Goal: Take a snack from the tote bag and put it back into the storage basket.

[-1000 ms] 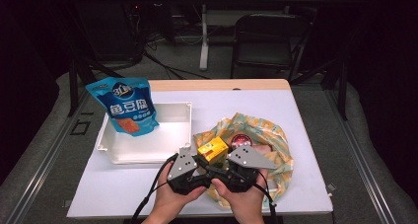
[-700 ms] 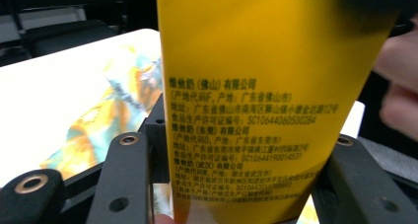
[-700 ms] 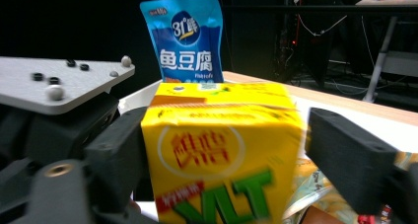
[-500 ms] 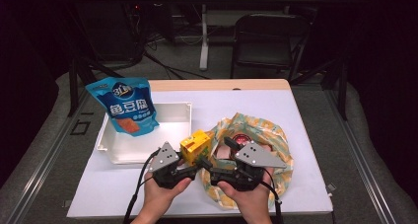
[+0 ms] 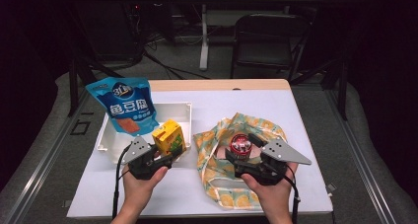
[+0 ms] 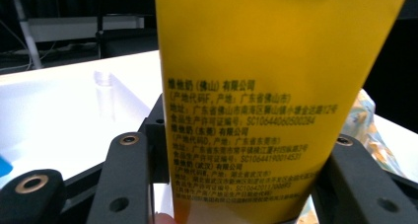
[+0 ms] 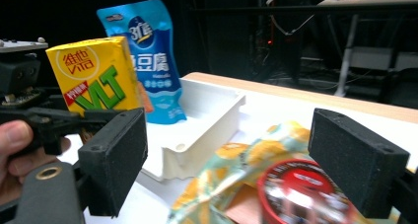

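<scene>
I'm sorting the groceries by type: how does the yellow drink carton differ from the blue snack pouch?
The yellow drink carton is a stiff box; the blue snack pouch is a soft flat bag. The carton is clamped in the left gripper, over the white tray's near edge; the pouch leans in the tray, untouched. The pouch looks larger. Both stand roughly upright and carry printed labels.

Each hand carries a black gripper body topped by a grey three-cornered plate. The left gripper (image 5: 165, 157) trails a black cable that loops off its outer side and runs back past the wrist; the right gripper (image 5: 244, 152) has a black cable on its outer side too. Up close, the jaws are matte black blocks with a rough, grainy face, small round holes and brass-coloured ringed screws in the linkage arms. The forearms are bare, without sleeves.
</scene>
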Demonstrator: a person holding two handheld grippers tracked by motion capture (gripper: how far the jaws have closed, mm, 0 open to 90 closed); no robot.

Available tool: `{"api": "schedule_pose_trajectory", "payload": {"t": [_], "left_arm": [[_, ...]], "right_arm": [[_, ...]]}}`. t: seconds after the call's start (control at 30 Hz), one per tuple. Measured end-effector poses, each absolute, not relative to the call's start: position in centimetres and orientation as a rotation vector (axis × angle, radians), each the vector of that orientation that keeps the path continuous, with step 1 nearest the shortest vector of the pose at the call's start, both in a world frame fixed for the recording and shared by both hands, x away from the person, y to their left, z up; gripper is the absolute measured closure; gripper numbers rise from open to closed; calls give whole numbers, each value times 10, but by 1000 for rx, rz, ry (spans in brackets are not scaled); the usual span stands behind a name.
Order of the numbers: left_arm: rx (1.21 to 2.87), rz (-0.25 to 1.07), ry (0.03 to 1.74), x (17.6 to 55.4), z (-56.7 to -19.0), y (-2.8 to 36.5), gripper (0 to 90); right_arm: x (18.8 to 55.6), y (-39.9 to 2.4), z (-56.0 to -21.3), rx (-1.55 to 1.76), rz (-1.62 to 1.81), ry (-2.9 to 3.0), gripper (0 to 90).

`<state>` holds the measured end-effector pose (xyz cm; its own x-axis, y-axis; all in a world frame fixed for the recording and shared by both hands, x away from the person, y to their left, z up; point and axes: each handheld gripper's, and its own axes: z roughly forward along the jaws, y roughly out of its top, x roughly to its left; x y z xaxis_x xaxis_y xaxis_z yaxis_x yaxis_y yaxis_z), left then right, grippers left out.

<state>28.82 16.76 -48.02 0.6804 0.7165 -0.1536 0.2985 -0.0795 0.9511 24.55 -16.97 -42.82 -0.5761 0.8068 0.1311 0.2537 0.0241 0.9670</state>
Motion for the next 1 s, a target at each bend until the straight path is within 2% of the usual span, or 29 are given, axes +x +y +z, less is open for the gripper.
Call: {"api": "schedule_pose_trajectory", "payload": {"t": [0.57,1.0], "left_arm": [[1629,409,961,310,-502,192,516],[1632,411,1037,345,-522,196,514]], "right_arm": [[244,-241,-476,1229,1450,1811,170],[246,-252,-481,1267,1461,1781,190]]}}
